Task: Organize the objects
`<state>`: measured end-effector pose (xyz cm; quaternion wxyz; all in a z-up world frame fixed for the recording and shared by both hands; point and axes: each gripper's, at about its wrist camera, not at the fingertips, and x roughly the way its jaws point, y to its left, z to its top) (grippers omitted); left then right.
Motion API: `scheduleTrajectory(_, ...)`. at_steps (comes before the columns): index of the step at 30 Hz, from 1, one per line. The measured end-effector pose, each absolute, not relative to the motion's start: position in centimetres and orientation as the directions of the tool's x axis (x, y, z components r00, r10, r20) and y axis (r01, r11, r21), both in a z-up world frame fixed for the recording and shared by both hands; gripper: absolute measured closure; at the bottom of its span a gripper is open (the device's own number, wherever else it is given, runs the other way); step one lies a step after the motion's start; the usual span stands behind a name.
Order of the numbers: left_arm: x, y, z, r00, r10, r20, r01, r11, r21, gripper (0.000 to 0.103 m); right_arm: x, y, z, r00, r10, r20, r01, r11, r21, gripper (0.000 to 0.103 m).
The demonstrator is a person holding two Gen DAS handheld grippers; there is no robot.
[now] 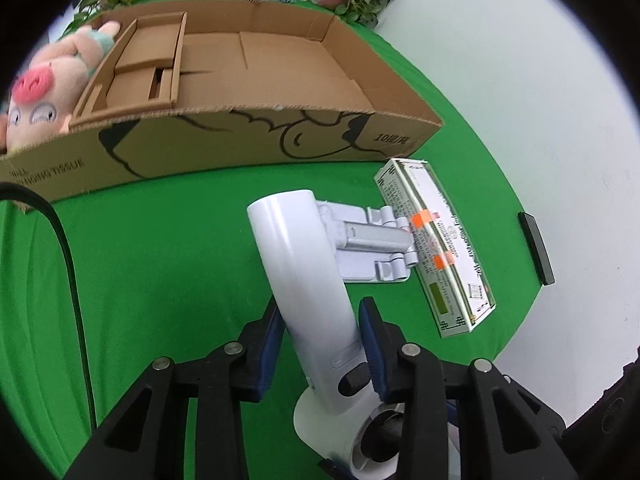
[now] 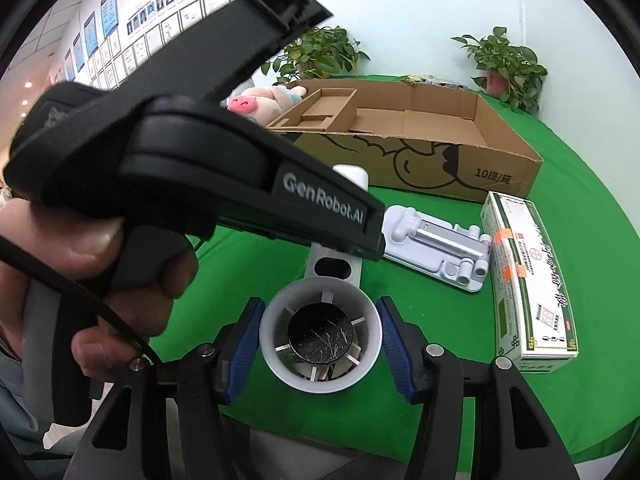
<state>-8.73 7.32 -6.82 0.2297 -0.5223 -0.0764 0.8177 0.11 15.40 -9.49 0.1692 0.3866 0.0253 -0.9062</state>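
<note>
A white hair dryer (image 1: 304,280) lies on the green table. My left gripper (image 1: 322,344) is shut on its handle, blue pads pressing both sides. In the right wrist view the dryer's round barrel (image 2: 320,344) faces me, and my right gripper (image 2: 320,340) straddles it with a small gap at each blue pad. The left gripper's black body (image 2: 200,152) crosses above the handle. A white and grey folding stand (image 1: 372,240) lies flat beyond the dryer; it also shows in the right wrist view (image 2: 436,244). A white and green medicine box (image 1: 436,248) lies to its right, also in the right wrist view (image 2: 528,280).
A large open cardboard box (image 1: 248,140) with an inner divider stands behind, also in the right wrist view (image 2: 420,160). A pink plush pig (image 1: 44,88) leans at its left end. A black slab (image 1: 536,248) lies at the table's right edge. Potted plants (image 2: 508,68) stand at the back.
</note>
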Motion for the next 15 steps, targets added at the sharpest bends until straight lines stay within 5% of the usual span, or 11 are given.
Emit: scheduleTrajectory(15, -8.4, 8.0, -1.4, -0.449, 0.439, -0.778, -0.356, -0.887, -0.295, 0.068, 0.2, 15.7, -5.8, -0.727, -0.284, -0.625, 0.313, -0.947, 0.066, 0.049)
